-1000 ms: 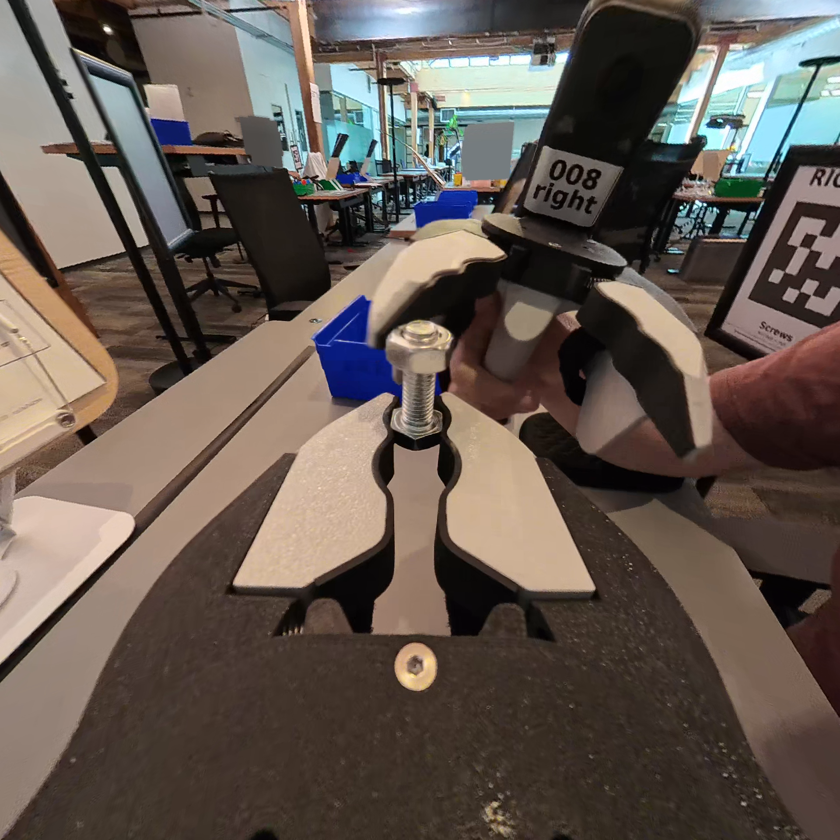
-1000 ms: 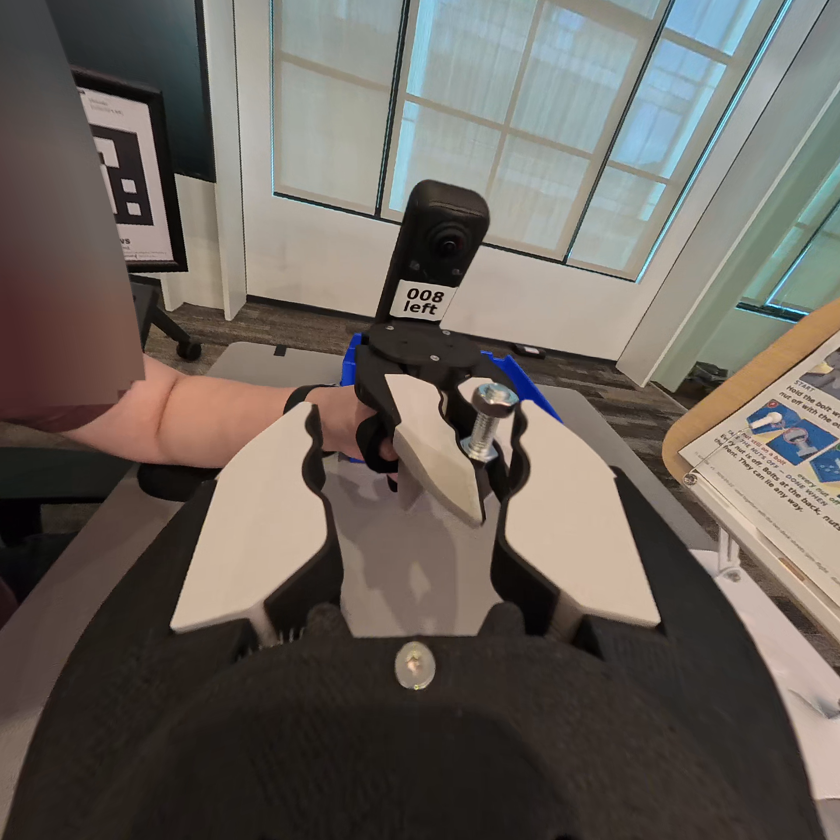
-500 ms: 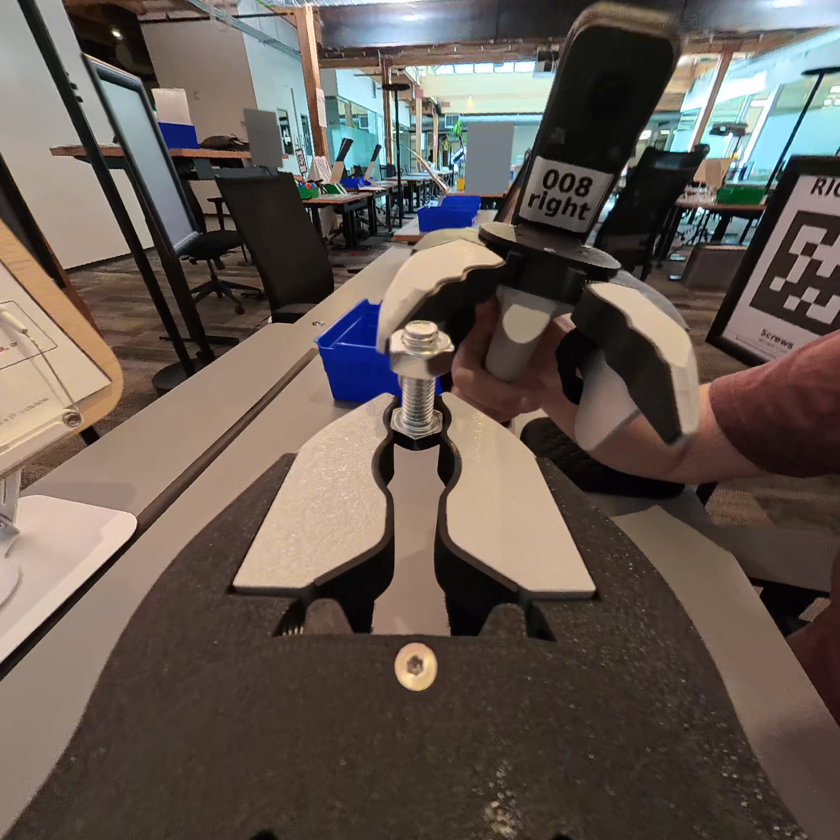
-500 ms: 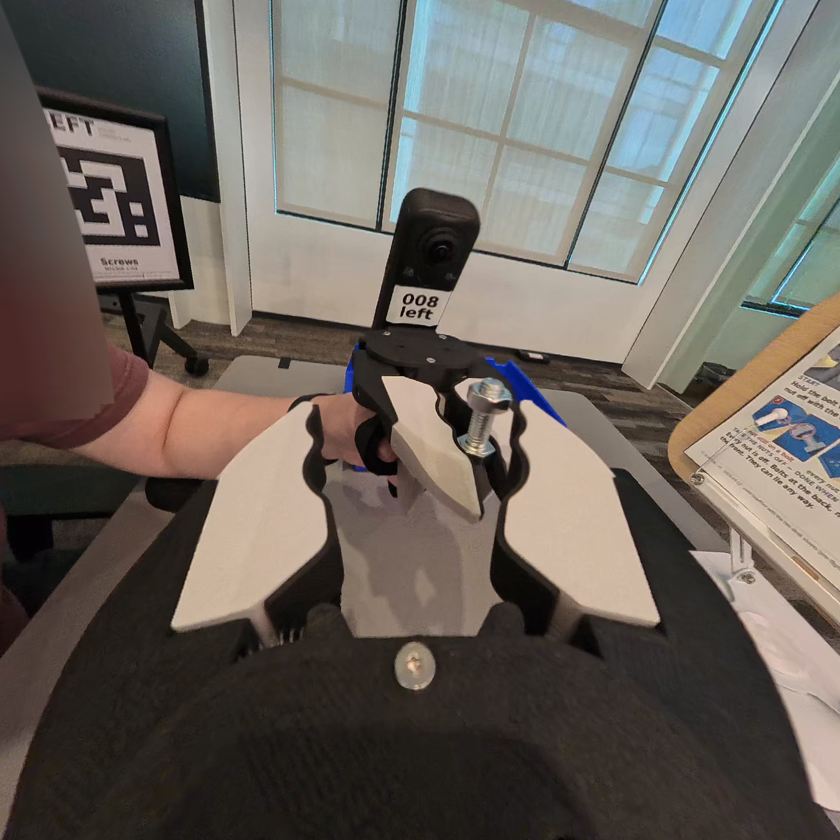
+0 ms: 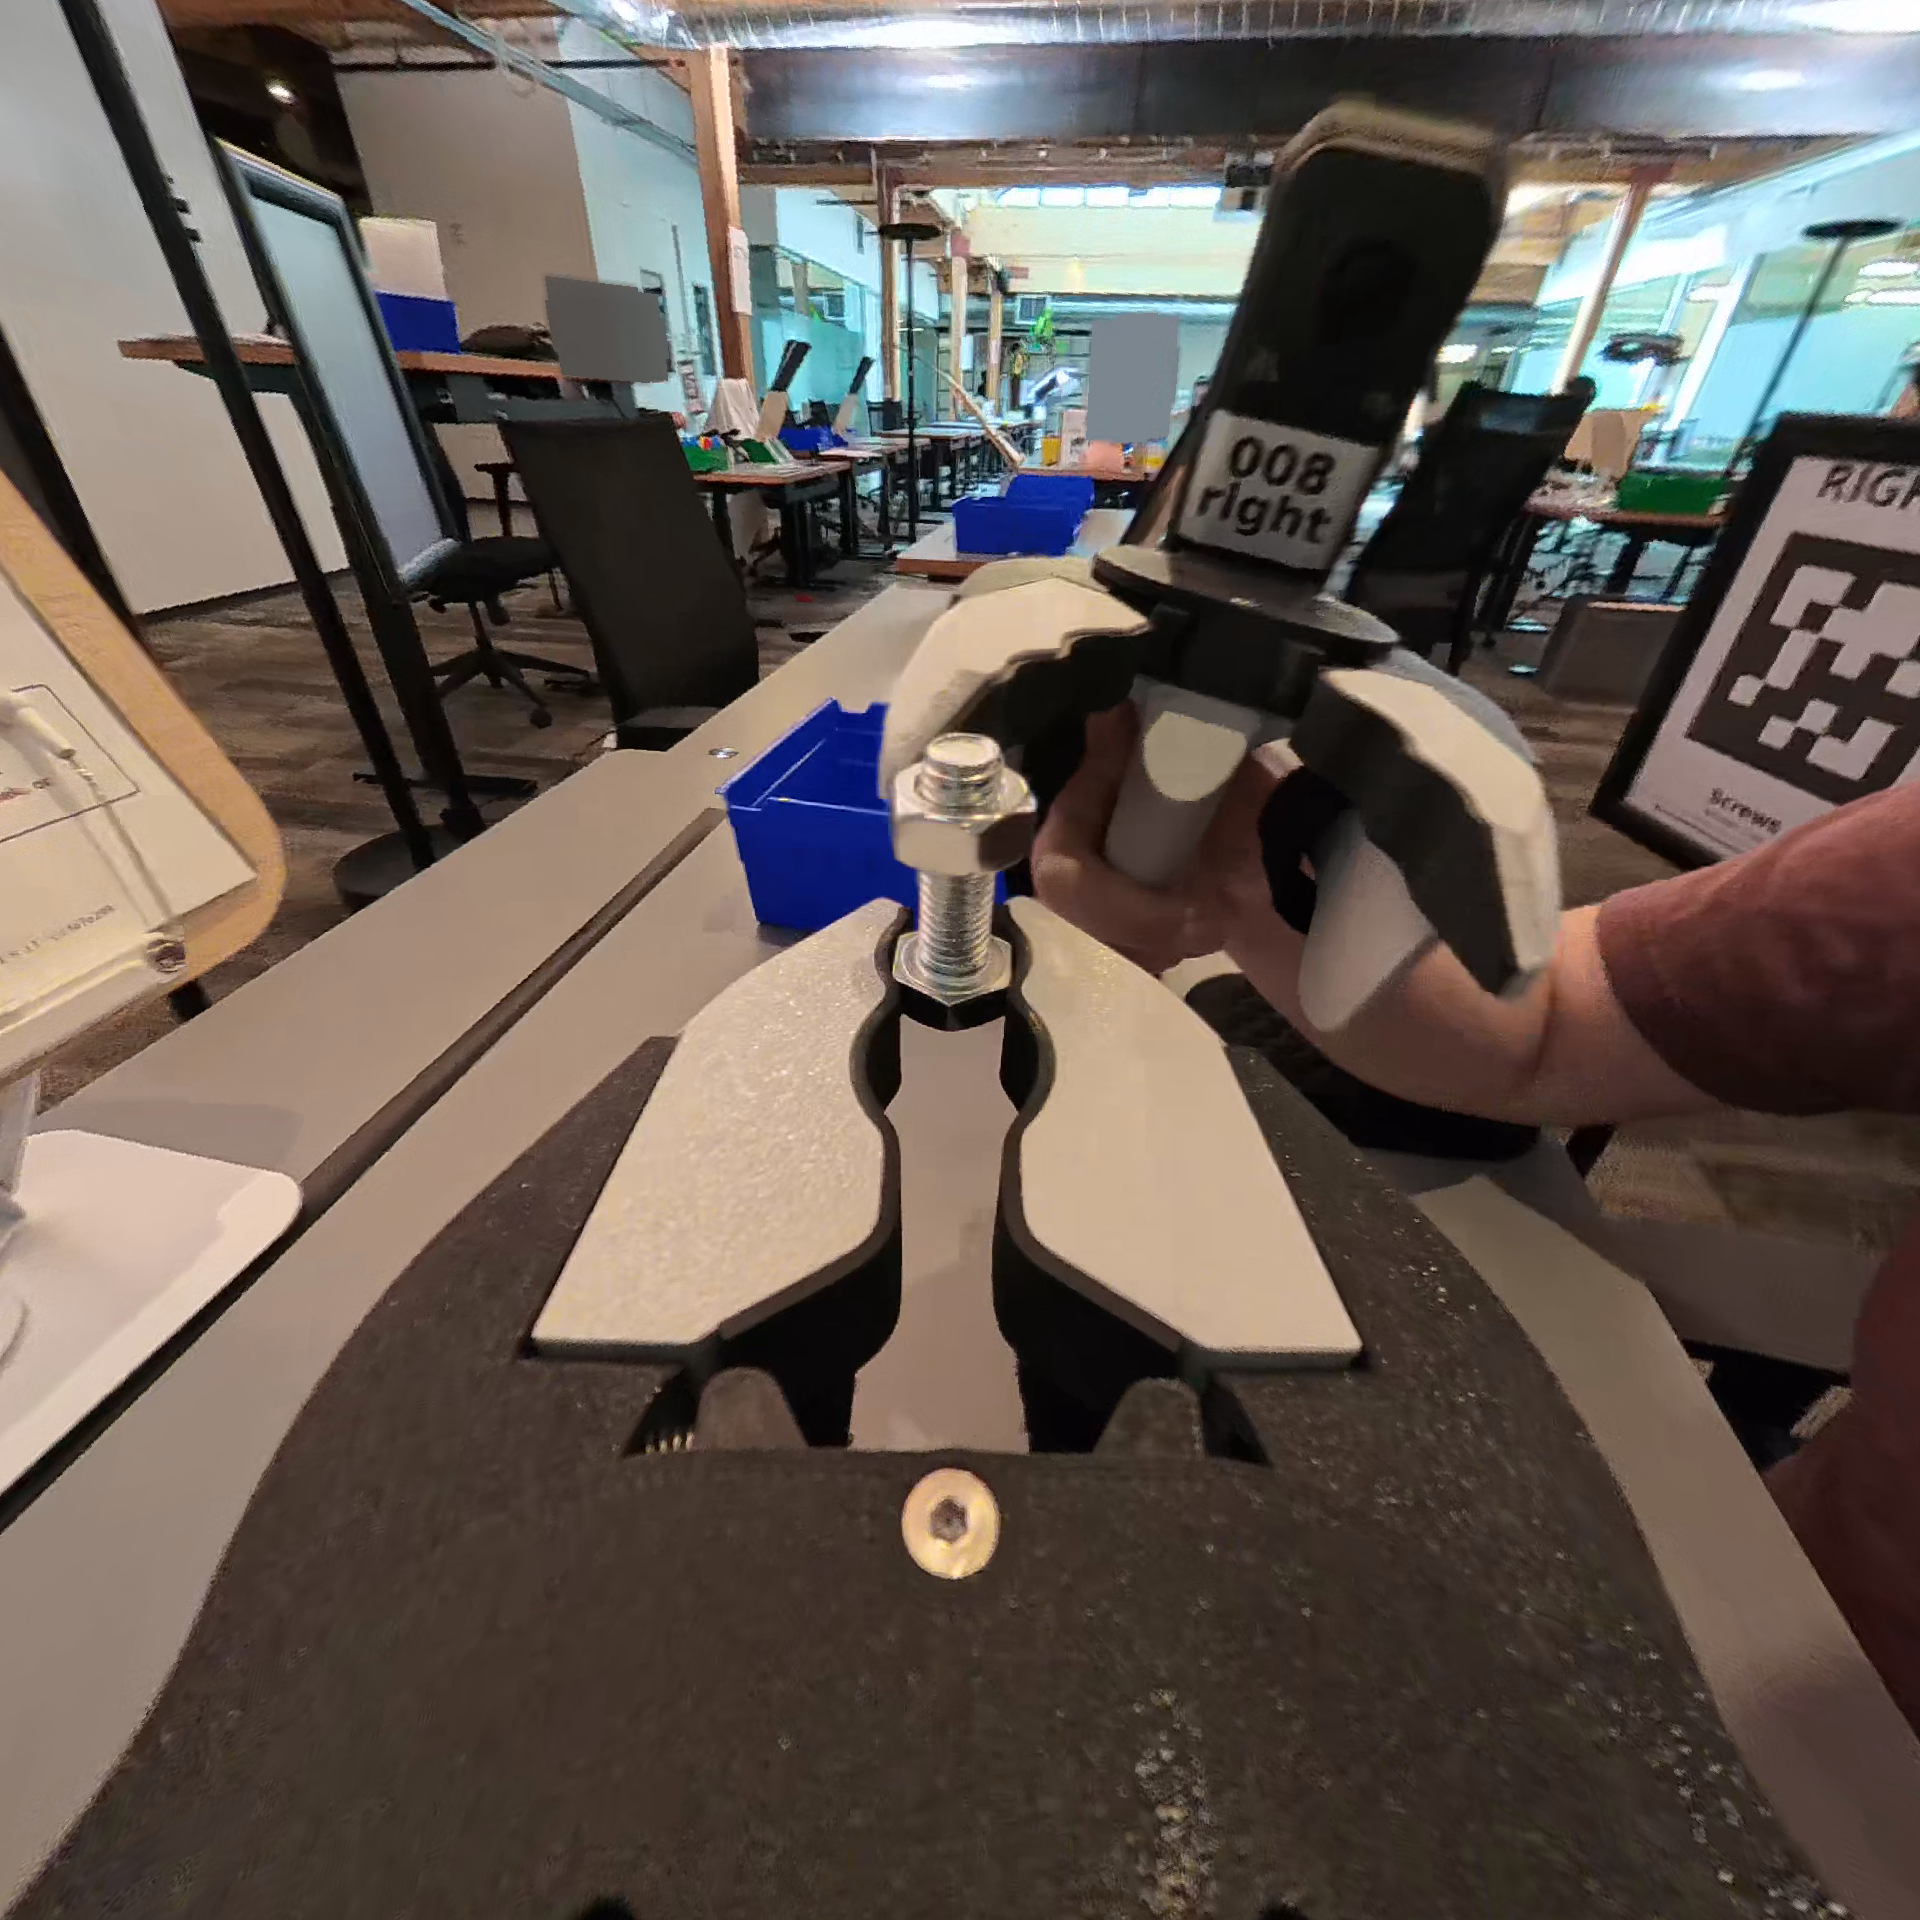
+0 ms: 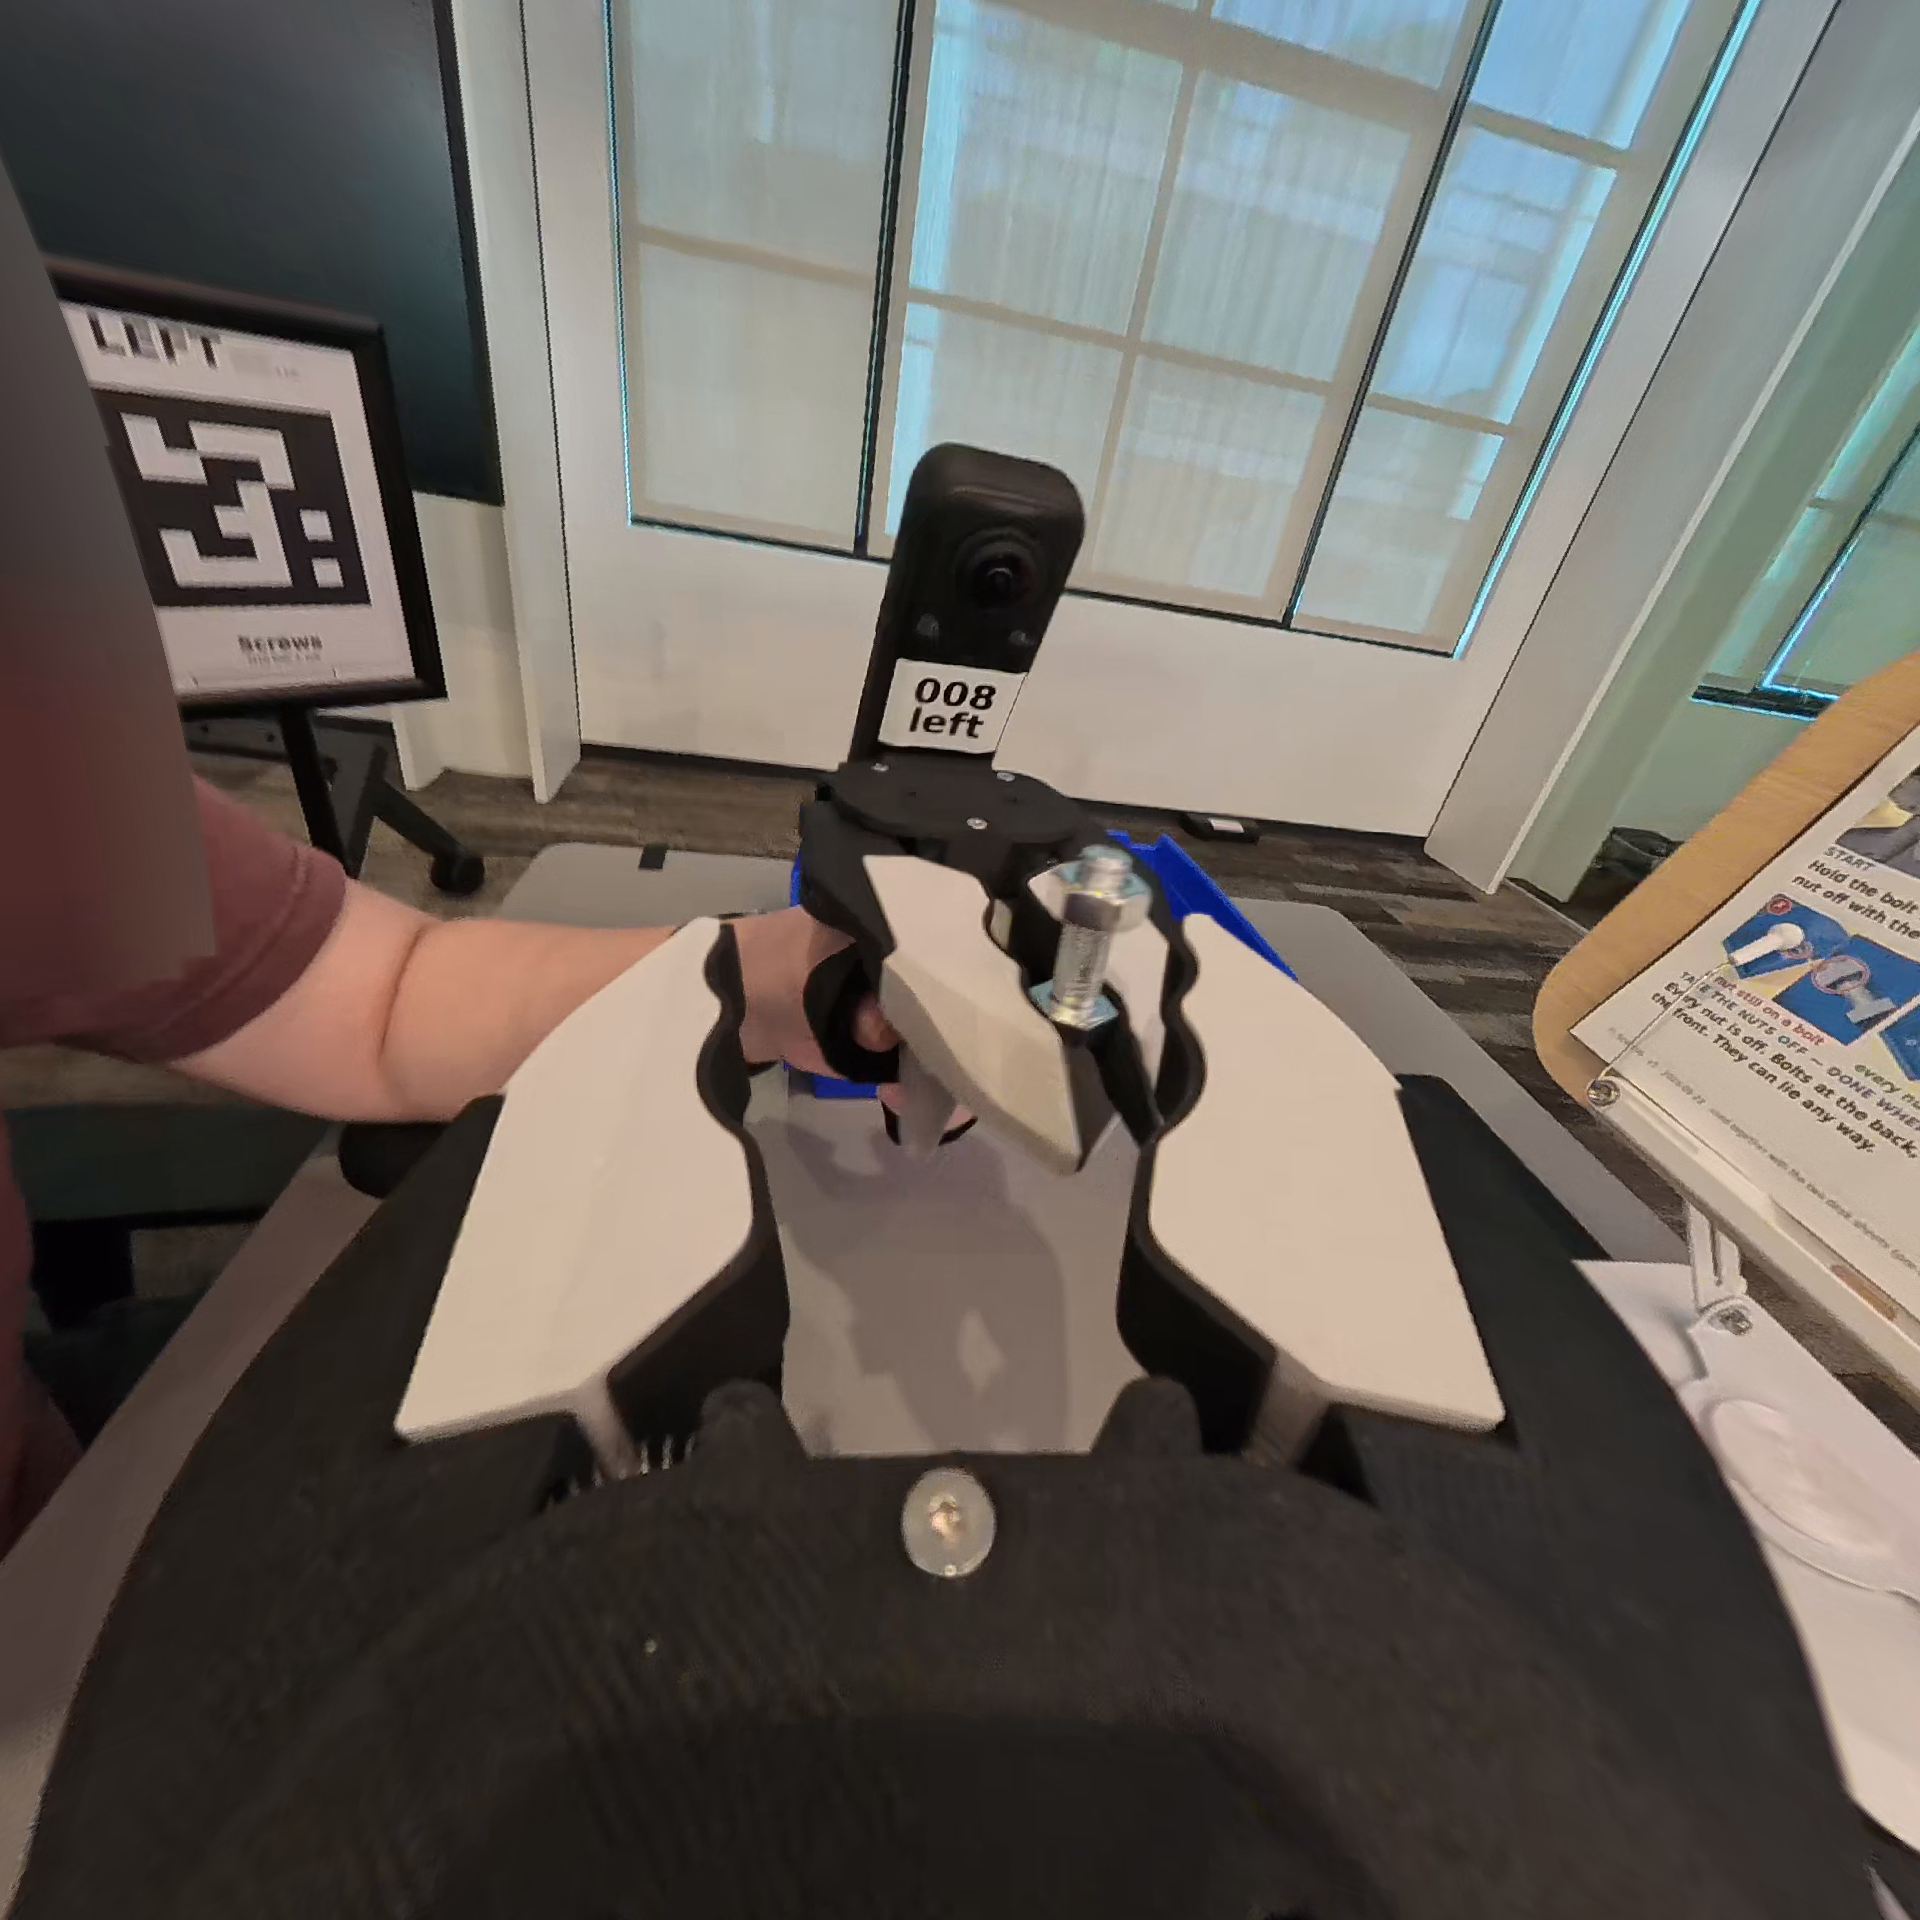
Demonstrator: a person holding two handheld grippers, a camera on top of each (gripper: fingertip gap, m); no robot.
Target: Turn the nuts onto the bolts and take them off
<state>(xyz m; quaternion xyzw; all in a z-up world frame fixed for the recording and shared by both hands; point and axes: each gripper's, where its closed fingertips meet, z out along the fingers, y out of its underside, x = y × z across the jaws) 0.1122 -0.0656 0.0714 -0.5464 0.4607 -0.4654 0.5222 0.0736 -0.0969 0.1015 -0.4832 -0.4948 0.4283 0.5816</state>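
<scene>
A steel bolt (image 5: pixel 954 920) stands upright with its hex head clamped between the tips of my left gripper (image 5: pixel 951 940), which is shut on it. A hex nut (image 5: pixel 964 828) sits near the top of the thread. My right gripper (image 5: pixel 1205 852) is open just behind and to the right of the nut, with one finger (image 5: pixel 997 665) arching over it, apart from it as far as I can tell. In the right wrist view my right gripper (image 6: pixel 956 935) is wide open around the left gripper (image 6: pixel 1086 1101), the bolt (image 6: pixel 1075 961) and the nut (image 6: pixel 1093 906).
A blue bin (image 5: pixel 810 831) stands on the grey table (image 5: pixel 468 1091) behind the bolt. An instruction board on a white stand (image 6: pixel 1766 1039) is at the table's side. A framed marker sign (image 5: pixel 1797 665) stands beyond the table. A person's forearm (image 5: pixel 1662 997) reaches in. Some 5 centimetres of space lies between my two pairs of fingers.
Both grippers have shifted slightly. The right gripper stays open beside the nut and has tilted a little. The nut remains near the top of the bolt.
</scene>
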